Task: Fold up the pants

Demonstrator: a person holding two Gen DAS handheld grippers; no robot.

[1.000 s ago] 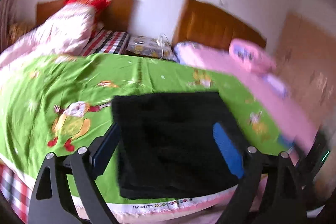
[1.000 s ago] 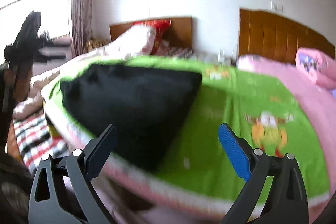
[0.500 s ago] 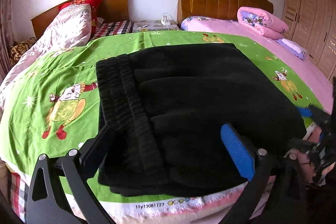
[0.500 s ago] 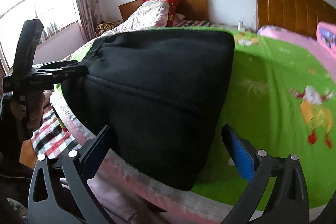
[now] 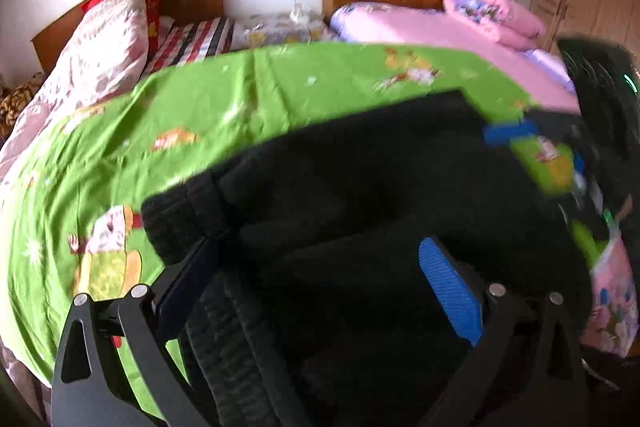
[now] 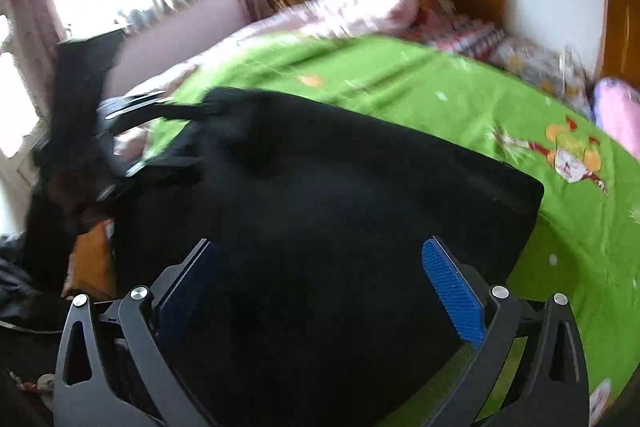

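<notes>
Left wrist view: left gripper [image 5: 320,291] jaws spread wide, gripping nothing; folded black knit pants [image 5: 380,211] lie between and below the fingers on the green cartoon-print bedsheet [image 5: 200,115], ribbed waistband nearest the left finger. Frame blurred. Right wrist view: right gripper [image 6: 324,291] jaws likewise wide apart, empty, over the pants [image 6: 320,207]; bedsheet [image 6: 460,99] beyond; left gripper [image 6: 132,147] at the pants' far-left edge.

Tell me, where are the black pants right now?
The black pants lie folded on the green bedsheet at the near edge of the bed, filling the foreground of both wrist views, between each gripper's open fingers.
</notes>
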